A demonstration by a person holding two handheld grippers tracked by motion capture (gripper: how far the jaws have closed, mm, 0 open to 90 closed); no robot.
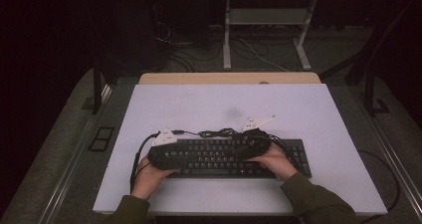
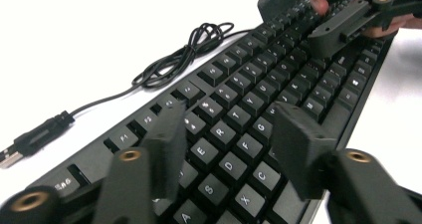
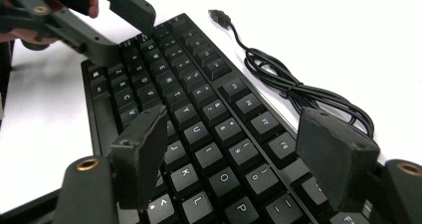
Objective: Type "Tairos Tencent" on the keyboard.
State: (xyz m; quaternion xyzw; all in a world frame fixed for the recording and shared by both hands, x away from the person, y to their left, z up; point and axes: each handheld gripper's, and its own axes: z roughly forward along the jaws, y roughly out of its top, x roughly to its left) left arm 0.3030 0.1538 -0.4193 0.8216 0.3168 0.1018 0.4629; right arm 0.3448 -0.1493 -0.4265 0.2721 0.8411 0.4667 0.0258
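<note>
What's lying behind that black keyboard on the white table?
Behind the black keyboard lies its bundled black cable with a USB plug. Where it joins the keyboard is covered by the tongs.

Was dim in the high view, with dark surroundings and a pale lit table (image 1: 298,109). Glared to blown-out white in both gripper views; blurred on the near jaws.

A black keyboard (image 1: 234,157) with white key legends is seen; its cable (image 2: 184,55) is black; the table (image 1: 224,104) is pale grey-white.
</note>
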